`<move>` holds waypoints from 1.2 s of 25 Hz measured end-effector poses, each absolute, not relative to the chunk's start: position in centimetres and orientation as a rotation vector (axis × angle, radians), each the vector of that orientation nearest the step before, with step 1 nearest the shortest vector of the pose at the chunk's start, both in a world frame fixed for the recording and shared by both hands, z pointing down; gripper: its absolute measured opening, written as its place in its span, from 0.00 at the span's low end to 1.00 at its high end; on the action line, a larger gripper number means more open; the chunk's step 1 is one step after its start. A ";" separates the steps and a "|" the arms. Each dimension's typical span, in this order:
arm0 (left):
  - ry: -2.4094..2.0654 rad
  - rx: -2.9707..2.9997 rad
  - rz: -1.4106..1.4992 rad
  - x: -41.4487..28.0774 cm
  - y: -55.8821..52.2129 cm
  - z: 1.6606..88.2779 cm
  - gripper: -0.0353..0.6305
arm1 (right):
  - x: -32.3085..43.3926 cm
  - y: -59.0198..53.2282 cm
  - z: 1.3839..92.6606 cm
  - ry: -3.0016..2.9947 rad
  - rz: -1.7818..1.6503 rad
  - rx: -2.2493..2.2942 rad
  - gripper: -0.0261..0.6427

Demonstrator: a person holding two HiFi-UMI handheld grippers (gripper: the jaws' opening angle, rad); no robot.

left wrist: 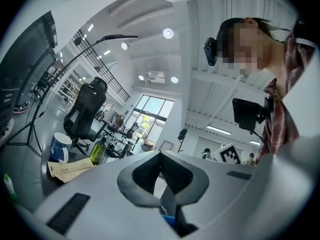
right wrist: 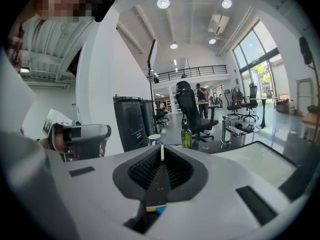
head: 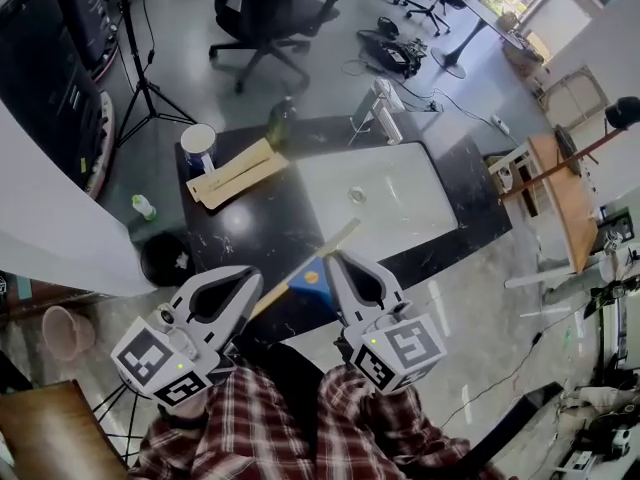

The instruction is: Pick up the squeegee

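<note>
The squeegee (head: 305,279) has a blue head and a pale wooden handle that slants up to the right over the black counter (head: 240,228). My right gripper (head: 333,256) is shut on the handle close to the head. In the right gripper view the handle (right wrist: 161,152) shows as a thin pale strip pinched between the pads of that gripper (right wrist: 161,149). My left gripper (head: 253,273) hovers just left of the squeegee with its jaws together. The handle's lower end runs beside it, and I cannot tell whether they touch. The left gripper (left wrist: 161,156) shows nothing clamped in its own view.
A white sink (head: 400,218) is set in the counter, with a faucet (head: 378,108) behind it. A mug (head: 198,146), a green bottle (head: 280,118) and brown paper sheets (head: 235,173) lie at the back left. A black bin (head: 165,258) and an office chair (head: 265,13) stand on the floor.
</note>
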State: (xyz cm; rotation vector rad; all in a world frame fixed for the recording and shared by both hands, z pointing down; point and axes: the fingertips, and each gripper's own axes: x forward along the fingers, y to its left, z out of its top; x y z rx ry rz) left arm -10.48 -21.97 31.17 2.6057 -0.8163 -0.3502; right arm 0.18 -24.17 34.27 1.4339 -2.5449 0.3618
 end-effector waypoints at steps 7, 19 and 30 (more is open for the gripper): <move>-0.839 2.593 -0.386 -9.5 -22.6 30.9 0.07 | 1.7 -24.9 33.8 -2.539 0.358 1.421 0.06; -0.838 2.623 -0.369 -8.3 -22.3 30.0 0.07 | 2.4 -24.7 32.6 -2.598 0.367 1.373 0.22; -0.823 2.571 -0.351 -8.3 -22.1 31.7 0.07 | 3.6 -24.8 32.4 -2.573 0.333 1.391 0.33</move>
